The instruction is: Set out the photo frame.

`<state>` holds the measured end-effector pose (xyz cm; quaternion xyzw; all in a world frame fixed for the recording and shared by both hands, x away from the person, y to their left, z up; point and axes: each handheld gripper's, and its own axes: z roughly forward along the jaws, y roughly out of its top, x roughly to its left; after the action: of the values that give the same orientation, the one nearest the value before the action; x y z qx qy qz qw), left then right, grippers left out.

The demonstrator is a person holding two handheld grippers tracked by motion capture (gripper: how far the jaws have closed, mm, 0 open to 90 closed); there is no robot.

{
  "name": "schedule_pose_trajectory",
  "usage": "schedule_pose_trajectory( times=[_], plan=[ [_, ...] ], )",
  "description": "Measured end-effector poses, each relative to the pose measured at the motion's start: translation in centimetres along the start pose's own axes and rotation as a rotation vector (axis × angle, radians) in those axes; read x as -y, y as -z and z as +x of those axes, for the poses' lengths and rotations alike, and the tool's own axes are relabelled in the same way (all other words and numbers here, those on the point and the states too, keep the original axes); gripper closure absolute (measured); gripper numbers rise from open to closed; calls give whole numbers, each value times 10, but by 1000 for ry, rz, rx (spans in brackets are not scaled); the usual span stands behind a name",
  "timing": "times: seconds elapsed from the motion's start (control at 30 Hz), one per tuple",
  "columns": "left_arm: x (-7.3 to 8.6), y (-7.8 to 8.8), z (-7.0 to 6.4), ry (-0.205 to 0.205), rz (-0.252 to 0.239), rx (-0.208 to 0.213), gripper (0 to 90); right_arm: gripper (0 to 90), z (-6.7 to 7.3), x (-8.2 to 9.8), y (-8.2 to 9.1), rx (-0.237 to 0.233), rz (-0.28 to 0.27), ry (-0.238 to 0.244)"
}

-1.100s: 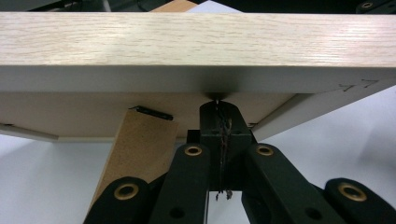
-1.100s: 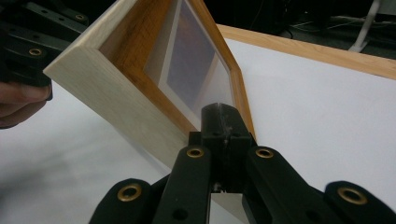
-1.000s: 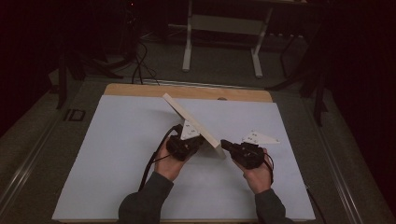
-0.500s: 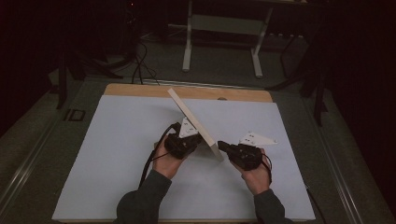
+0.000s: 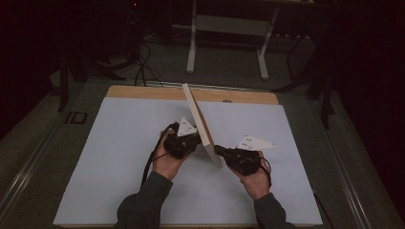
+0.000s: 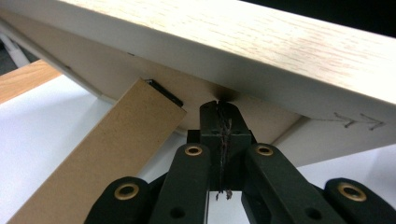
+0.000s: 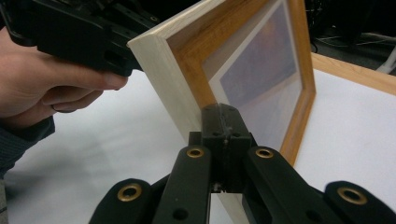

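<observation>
A white sheet covers the tabletop (image 5: 119, 143), its wooden edge bare at twelve o'clock. Beyond lies dim grey floor (image 5: 229, 71), a white-legged stand (image 5: 227, 33) at twelve, black cables (image 5: 143, 62) at eleven.

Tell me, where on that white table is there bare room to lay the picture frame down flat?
The white table is bare left of the left claw, out to its left edge, and along the far strip by the wooden border. It is crowded mid-table, where both claws meet the tilted picture frame, the right claw at its near corner.
</observation>
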<state>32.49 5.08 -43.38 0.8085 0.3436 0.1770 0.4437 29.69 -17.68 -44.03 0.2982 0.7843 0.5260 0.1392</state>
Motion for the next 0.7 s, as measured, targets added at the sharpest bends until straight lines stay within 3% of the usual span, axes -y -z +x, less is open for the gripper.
schedule_pose_trajectory(
  times=[0.4,0.7],
  plan=[
    [5,1,13,36,-29,40,900,900,7,-1,-8,-27,3,8],
    [10,13,14,20,-53,65,900,900,12,-1,-15,-39,12,12]
  ],
)
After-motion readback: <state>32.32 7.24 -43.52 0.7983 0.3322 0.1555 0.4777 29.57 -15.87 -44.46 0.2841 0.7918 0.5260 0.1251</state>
